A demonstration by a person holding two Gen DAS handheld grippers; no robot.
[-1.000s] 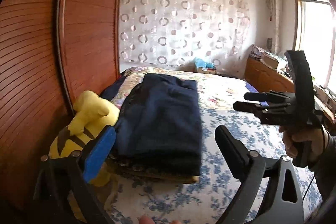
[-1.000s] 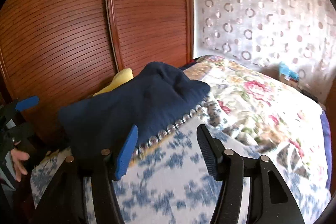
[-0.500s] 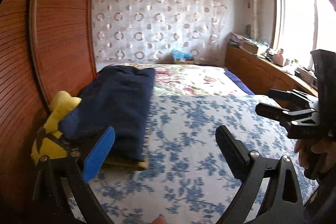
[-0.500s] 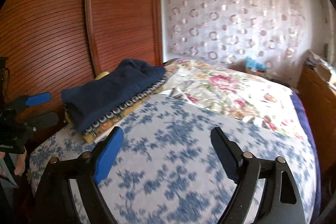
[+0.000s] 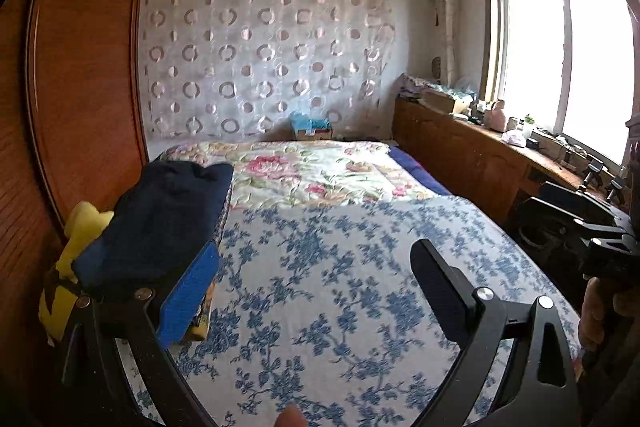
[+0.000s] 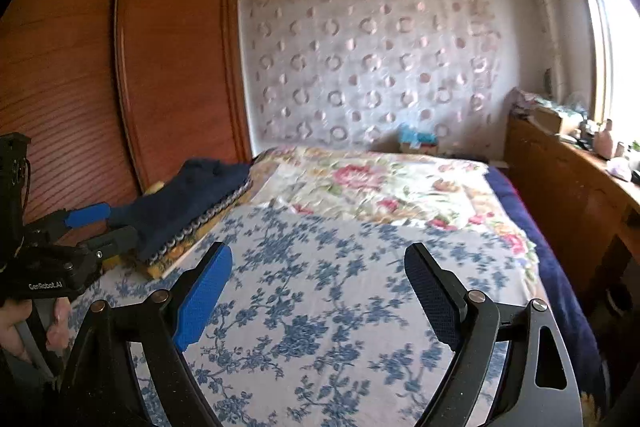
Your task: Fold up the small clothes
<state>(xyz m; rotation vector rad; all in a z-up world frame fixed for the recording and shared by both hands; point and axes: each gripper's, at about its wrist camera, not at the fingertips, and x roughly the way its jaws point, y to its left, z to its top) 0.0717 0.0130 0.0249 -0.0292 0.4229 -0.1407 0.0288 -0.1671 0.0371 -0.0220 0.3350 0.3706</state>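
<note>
A folded navy garment [image 5: 160, 215] lies on top of a patterned folded cloth at the left edge of the bed; it also shows in the right wrist view [image 6: 184, 203]. My left gripper [image 5: 316, 291] is open and empty, held above the blue-flowered bedspread to the right of the pile. My right gripper [image 6: 320, 291] is open and empty over the middle of the bedspread, well right of the pile. Each gripper shows in the other's view: the right one [image 5: 568, 215] and the left one [image 6: 100, 223].
A yellow plush toy [image 5: 76, 247] sits between the pile and the wooden wardrobe [image 5: 80, 67]. The blue-flowered bedspread [image 5: 340, 287] covers the near bed, a rose-print quilt [image 5: 312, 171] the far part. A cluttered wooden sideboard [image 5: 480, 147] runs under the window at right.
Both grippers have pulled back and up from the folded pile and swung right. The pile now sits farther off at the left, and more of the bed and room shows.
</note>
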